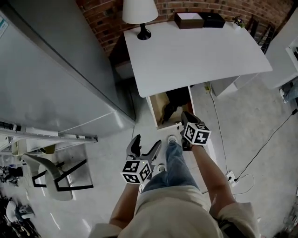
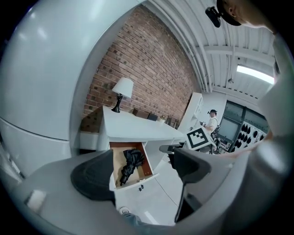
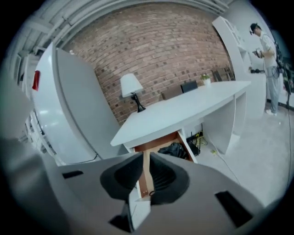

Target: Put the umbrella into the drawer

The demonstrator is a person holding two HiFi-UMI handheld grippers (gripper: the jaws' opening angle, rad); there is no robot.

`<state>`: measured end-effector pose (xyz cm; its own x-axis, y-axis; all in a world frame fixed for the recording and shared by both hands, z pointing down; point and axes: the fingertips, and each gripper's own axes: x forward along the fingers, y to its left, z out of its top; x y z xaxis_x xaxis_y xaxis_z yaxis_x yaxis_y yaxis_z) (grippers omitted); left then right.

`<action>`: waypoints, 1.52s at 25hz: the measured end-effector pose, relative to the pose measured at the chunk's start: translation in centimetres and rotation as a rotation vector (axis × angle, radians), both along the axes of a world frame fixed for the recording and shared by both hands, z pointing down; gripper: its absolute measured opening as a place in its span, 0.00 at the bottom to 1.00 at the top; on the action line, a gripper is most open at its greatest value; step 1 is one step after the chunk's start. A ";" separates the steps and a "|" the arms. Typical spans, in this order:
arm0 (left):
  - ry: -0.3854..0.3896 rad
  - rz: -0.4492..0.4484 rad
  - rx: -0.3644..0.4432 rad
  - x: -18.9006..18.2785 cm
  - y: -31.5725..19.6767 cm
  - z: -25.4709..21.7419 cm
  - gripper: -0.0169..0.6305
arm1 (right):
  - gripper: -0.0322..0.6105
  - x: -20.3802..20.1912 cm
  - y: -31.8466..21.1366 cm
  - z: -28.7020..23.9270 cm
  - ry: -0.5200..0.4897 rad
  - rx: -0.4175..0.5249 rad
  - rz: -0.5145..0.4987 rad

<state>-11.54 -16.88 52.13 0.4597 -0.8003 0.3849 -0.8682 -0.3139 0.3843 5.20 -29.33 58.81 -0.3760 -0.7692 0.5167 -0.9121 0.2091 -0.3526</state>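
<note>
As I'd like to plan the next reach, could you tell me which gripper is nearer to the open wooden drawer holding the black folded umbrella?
Right. The right gripper hovers just at the open wooden drawer's front edge; the left gripper hangs farther back, beside the person's leg.

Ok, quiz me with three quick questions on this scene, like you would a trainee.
1. Where is the umbrella? A) on the floor B) in the open drawer C) on a chair
2. True or false: the left tool grips the umbrella.
3. Fill in: at the desk's far corner, by the brick wall, stands a ____.
Key: 1 B. 2 False: its jaws are apart and empty. 3 lamp.
</note>
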 end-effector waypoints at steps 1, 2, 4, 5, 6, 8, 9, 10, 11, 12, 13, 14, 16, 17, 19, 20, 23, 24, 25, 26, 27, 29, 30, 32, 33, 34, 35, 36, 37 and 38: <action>0.004 0.006 0.004 0.0 0.7 -0.4 0.67 | 0.11 -0.1 1.2 -1.2 0.025 0.023 -0.016; 0.006 0.014 0.010 0.1 1.3 -0.8 0.67 | 0.09 -0.1 2.3 -2.4 0.051 0.044 -0.031; 0.007 0.034 0.026 0.2 2.3 -1.7 0.67 | 0.05 -0.3 4.5 -4.7 0.097 0.085 -0.055; 0.007 0.042 0.034 0.4 2.9 -2.1 0.67 | 0.05 -0.3 5.6 -5.8 0.115 0.103 -0.064; 0.010 0.049 0.040 0.6 3.6 -2.5 0.67 | 0.05 -0.3 6.8 -6.8 0.130 0.121 -0.071; 0.016 0.060 0.050 1.0 4.9 -3.3 0.67 | 0.05 -0.2 9.1 -8.8 0.153 0.163 -0.074; 0.019 0.067 0.057 1.2 5.3 -3.8 0.67 | 0.05 -0.2 10.0 -9.9 0.161 0.188 -0.070; 0.020 0.075 0.066 1.4 5.7 -4.2 0.67 | 0.05 -0.1 10.9 -10.9 0.168 0.212 -0.065; 0.019 0.085 0.076 1.5 6.0 -4.6 0.67 | 0.05 -0.1 11.8 -11.8 0.172 0.234 -0.060; 0.018 0.094 0.088 1.7 6.3 -5.1 0.67 | 0.05 -0.1 12.6 -12.7 0.174 0.254 -0.056; 0.017 0.101 0.099 1.9 6.6 -5.5 0.67 | 0.05 0.0 13.4 -13.4 0.174 0.270 -0.054; 0.018 0.106 0.110 2.1 7.0 -5.9 0.67 | 0.05 0.0 14.2 -14.1 0.177 0.282 -0.056; 0.021 0.112 0.129 2.4 7.8 -6.8 0.67 | 0.05 0.2 15.9 -15.2 0.196 0.296 -0.065; 0.021 0.115 0.138 2.5 8.2 -7.2 0.67 | 0.05 0.3 16.6 -15.6 0.206 0.303 -0.070; 0.016 0.119 0.156 2.6 8.7 -7.9 0.67 | 0.05 0.3 17.7 -16.6 0.205 0.320 -0.075; 0.011 0.121 0.164 2.5 8.9 -8.2 0.67 | 0.05 0.1 18.2 -17.1 0.196 0.328 -0.078; 0.001 0.128 0.180 2.5 9.7 -8.6 0.67 | 0.05 -0.3 19.6 -18.1 0.181 0.349 -0.089; 0.001 0.129 0.183 2.5 9.9 -8.7 0.67 | 0.05 -0.4 20.0 -18.4 0.186 0.359 -0.092; 0.001 0.129 0.183 2.5 10.1 -8.7 0.67 | 0.05 -0.5 20.3 -18.7 0.192 0.371 -0.094; 0.002 0.129 0.183 2.5 10.3 -8.8 0.67 | 0.05 -0.5 20.6 -19.0 0.194 0.381 -0.095; 0.002 0.129 0.183 2.5 10.4 -8.8 0.67 | 0.05 -0.6 20.8 -19.2 0.190 0.389 -0.095; -0.001 0.129 0.185 2.5 10.7 -8.8 0.67 | 0.05 -0.8 21.1 -19.4 0.167 0.391 -0.096; -0.004 0.129 0.186 2.5 10.8 -8.7 0.67 | 0.05 -0.8 21.3 -19.3 0.154 0.388 -0.096; -0.006 0.127 0.185 2.4 10.9 -8.7 0.67 | 0.05 -0.8 21.4 -19.3 0.133 0.387 -0.098; -0.006 0.125 0.183 2.3 10.9 -8.7 0.67 | 0.05 -0.9 21.5 -19.3 0.124 0.389 -0.100; -0.007 0.122 0.182 2.2 10.9 -8.7 0.67 | 0.05 -1.1 21.6 -19.4 0.118 0.392 -0.106; -0.007 0.119 0.180 2.0 10.9 -8.7 0.67 | 0.05 -1.3 21.6 -19.4 0.114 0.398 -0.114; -0.008 0.116 0.180 1.9 10.8 -8.7 0.67 | 0.05 -1.5 21.7 -19.5 0.112 0.405 -0.124; -0.008 0.114 0.180 1.8 10.7 -8.7 0.67 | 0.05 -1.7 21.7 -19.6 0.111 0.410 -0.133; -0.008 0.110 0.181 1.7 10.6 -8.7 0.67 | 0.05 -1.8 21.7 -19.6 0.110 0.414 -0.139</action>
<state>-9.81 -6.27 43.46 0.5460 -0.8015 0.2437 -0.8275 -0.4705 0.3065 3.39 -7.64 39.19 -0.4503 -0.8657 0.2186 -0.8929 0.4352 -0.1155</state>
